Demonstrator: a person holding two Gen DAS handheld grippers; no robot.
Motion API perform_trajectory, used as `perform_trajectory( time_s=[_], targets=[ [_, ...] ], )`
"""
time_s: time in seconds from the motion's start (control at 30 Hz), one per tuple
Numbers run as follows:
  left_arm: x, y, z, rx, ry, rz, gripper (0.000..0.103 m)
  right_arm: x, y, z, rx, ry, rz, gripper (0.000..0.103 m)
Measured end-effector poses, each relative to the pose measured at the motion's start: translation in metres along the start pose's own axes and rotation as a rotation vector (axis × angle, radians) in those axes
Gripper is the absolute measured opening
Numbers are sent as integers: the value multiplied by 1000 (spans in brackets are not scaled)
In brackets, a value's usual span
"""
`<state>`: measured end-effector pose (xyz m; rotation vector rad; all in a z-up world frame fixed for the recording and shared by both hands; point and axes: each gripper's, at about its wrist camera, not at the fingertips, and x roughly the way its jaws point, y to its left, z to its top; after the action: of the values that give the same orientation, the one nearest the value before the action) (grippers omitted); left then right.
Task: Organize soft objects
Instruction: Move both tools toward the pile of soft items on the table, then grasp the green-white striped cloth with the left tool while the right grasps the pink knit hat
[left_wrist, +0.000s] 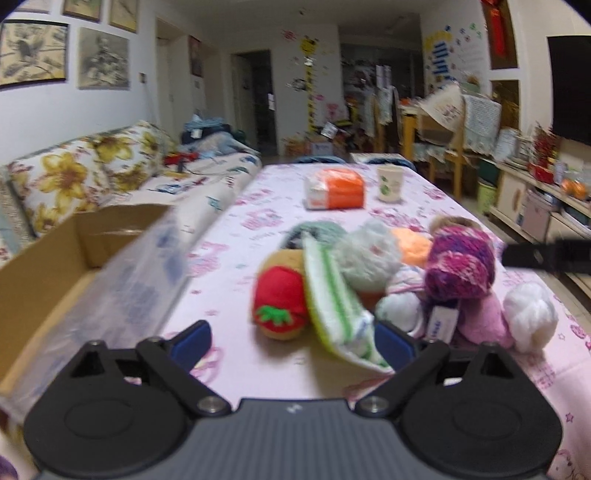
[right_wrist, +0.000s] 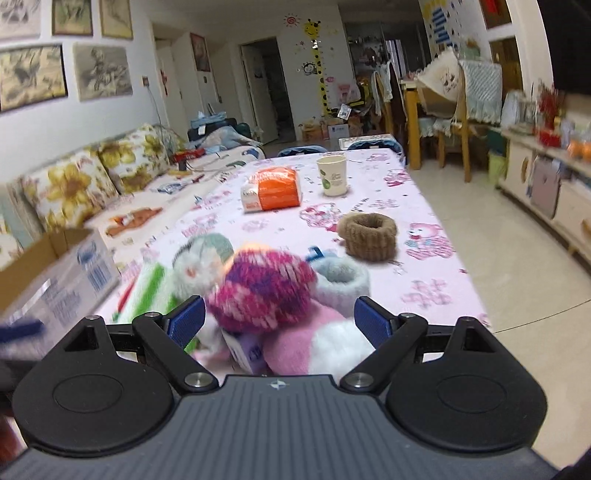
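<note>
bench (left_wrist: 258, 206): pink printed cloth | cardboard box (left_wrist: 48, 266): at its left edge | soft pile: purple yarn ball (right_wrist: 262, 291) mid-bench, strawberry plush (left_wrist: 280, 302) at its left | my left tongs (left_wrist: 291, 341): wide apart, empty | my right tongs (right_wrist: 279, 321): spread, gripping nothing

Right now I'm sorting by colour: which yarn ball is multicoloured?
The magenta-and-purple yarn ball, flecked with white, on top of the pile. The white yarn ball beside it and the orange one behind are plain.
</note>
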<state>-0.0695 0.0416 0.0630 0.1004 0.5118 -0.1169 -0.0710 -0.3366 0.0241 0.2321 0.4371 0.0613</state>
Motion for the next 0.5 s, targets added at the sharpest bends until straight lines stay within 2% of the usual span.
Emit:
perform_trajectory(
  time_s=[0.1, 0.27, 0.3, 0.37, 0.43, 0.5],
  targets=[
    [21, -3, 4, -4, 39, -22, 92, 12, 0, 2, 22, 21, 40, 103],
    [50, -6, 8, -14, 86, -63, 86, 34, 0, 3, 50, 74, 20, 103],
    [57, -6, 9, -11, 99, -66, 85, 37, -2, 4, 67, 86, 19, 103],
    [67, -6, 10, -13, 116, -69, 77, 41, -4, 4, 93, 108, 23, 103],
    [76, -5, 11, -24, 126, -57, 76, 46, -4, 4, 119, 121, 24, 103],
    [79, -4, 11, -22, 115, -63, 73, 45, -4, 4, 147, 138, 52, 90]
  ],
)
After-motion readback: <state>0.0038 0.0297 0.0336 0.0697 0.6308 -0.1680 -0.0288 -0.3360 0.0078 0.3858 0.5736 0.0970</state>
